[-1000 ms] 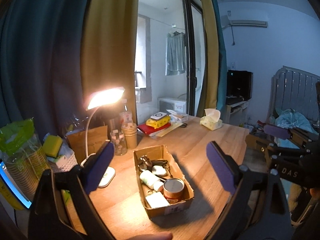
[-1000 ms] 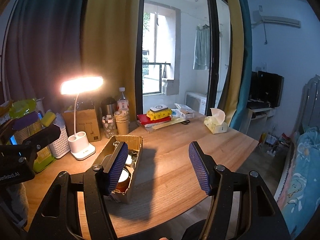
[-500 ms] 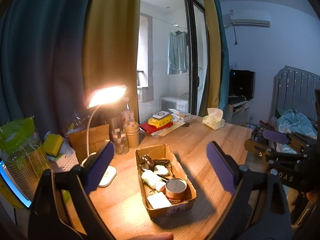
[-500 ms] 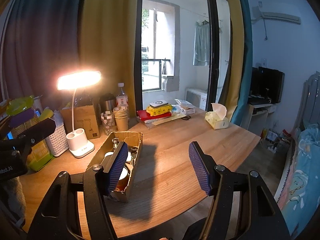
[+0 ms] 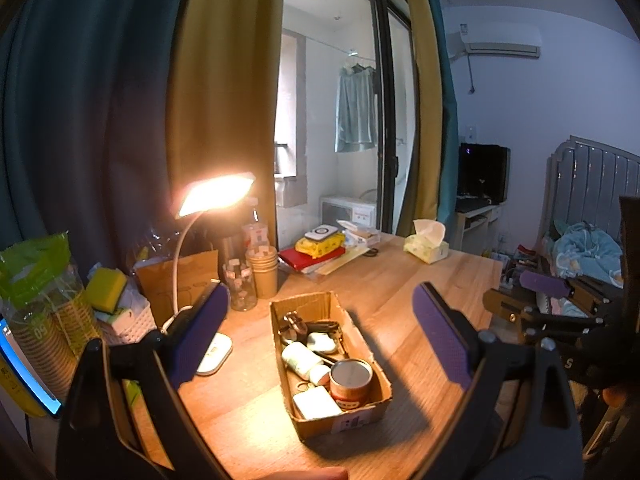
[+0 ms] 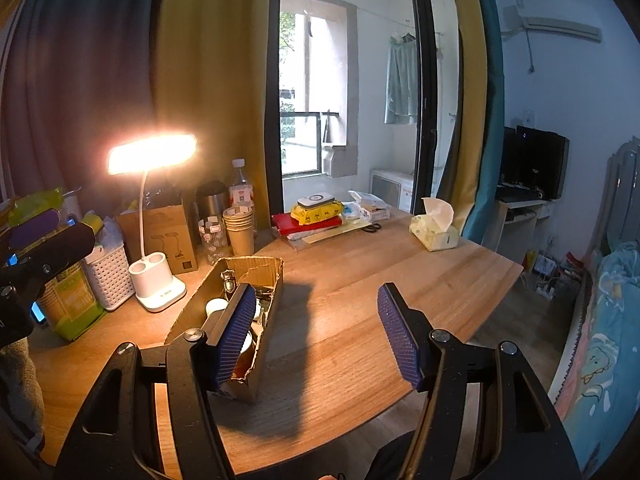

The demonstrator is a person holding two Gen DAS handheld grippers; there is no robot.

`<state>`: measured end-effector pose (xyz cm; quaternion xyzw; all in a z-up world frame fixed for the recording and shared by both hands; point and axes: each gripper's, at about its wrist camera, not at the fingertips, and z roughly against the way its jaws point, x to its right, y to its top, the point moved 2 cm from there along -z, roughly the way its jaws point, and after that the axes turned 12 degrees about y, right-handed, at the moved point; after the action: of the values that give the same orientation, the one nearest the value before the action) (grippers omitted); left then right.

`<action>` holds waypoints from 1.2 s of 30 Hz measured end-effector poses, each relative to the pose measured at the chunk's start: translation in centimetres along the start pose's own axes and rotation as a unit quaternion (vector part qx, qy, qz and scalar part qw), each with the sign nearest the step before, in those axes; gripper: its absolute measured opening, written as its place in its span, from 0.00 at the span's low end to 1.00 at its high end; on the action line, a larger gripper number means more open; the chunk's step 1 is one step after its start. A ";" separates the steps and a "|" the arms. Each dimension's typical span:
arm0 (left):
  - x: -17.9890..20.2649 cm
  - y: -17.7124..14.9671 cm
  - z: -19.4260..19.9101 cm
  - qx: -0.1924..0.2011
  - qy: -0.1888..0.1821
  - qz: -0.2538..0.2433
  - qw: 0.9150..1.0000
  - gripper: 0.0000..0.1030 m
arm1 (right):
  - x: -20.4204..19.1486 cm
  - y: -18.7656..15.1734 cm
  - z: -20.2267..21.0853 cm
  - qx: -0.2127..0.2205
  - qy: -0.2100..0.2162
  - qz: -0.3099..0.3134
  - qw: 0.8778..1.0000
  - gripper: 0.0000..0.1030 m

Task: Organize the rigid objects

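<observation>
Wooden desk bears rectangular cardboard box; round metal can inside.

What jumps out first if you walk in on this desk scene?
The glowing desk lamp at the table's back left, flooding the wood with warm light. Next, the open cardboard box of small odds and ends, a tin can at its near end, framed by the open left hand-held gripper.

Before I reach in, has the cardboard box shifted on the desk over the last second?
No. The cardboard box keeps its spot beside the lamp base and paper cups; slight framing differences come from the camera, not the box.
</observation>
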<state>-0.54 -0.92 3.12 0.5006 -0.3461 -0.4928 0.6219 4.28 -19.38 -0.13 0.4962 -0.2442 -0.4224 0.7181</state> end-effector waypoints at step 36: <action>0.1 -0.2 0.0 0.000 -0.005 -0.002 1.000 0.92 | 0.1 -0.5 -0.1 -0.007 0.007 0.002 1.000 0.65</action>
<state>-0.53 -1.00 2.91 0.4985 -0.3485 -0.4964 0.6194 4.21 -19.45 -0.62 0.4936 -0.2378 -0.4193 0.7239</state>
